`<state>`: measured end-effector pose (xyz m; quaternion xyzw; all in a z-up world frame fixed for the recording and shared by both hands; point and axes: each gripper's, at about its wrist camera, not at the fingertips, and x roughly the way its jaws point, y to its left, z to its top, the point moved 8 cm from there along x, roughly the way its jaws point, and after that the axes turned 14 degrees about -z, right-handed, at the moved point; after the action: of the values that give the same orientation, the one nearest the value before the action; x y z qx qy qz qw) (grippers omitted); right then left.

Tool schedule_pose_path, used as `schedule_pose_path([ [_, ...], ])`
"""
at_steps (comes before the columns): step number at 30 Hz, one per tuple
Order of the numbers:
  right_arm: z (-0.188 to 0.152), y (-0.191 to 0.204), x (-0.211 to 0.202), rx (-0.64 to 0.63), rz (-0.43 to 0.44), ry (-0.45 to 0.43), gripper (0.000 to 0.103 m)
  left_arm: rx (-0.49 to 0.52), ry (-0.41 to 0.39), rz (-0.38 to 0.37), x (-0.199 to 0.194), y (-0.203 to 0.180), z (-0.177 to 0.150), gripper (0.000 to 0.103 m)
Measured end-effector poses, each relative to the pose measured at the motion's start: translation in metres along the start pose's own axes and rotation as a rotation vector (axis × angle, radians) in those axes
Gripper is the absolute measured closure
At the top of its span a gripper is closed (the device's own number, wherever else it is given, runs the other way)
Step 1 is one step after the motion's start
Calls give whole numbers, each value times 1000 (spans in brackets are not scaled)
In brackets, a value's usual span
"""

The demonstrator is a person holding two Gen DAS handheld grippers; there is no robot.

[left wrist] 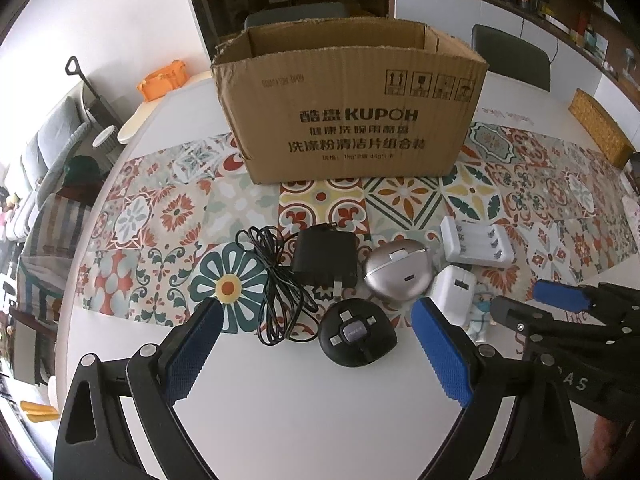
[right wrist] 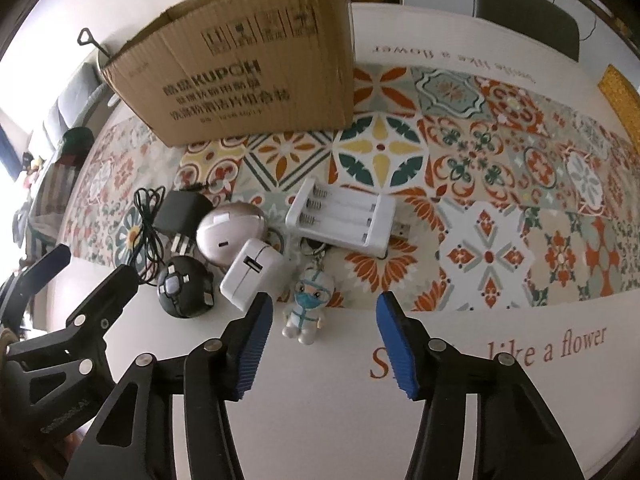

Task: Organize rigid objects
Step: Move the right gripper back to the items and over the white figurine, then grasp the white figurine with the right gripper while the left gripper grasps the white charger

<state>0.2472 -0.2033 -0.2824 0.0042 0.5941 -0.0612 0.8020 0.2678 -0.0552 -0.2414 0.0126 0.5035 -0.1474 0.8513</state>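
An open cardboard box stands at the back of the table. In front of it lie a black adapter with a coiled cable, a silver egg-shaped device, a black round device, a white USB charger, a white battery charger and a small masked figurine keychain. My left gripper is open, just short of the black round device. My right gripper is open, with the figurine between its fingertips.
A patterned tile runner crosses the white table. A woven basket sits at the far right. Dark chairs stand behind the table. An orange object lies far left.
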Motion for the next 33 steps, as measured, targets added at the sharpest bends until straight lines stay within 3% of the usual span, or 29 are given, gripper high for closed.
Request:
schedule_pose_path([
  [14,0,12,38,-16,14,78,58,-20,38,2,20,8,-2,7],
  [23,5,15,50,-28,-1,83,64,-31,45,-1,25,12,-5,7],
  [27,6,18,50,-41,-3,71,75,-34,46,-1,26,13,-6,7],
  [33,4,22,50,-24,21,71,75,-19,34,-18,24,7,-5,8],
])
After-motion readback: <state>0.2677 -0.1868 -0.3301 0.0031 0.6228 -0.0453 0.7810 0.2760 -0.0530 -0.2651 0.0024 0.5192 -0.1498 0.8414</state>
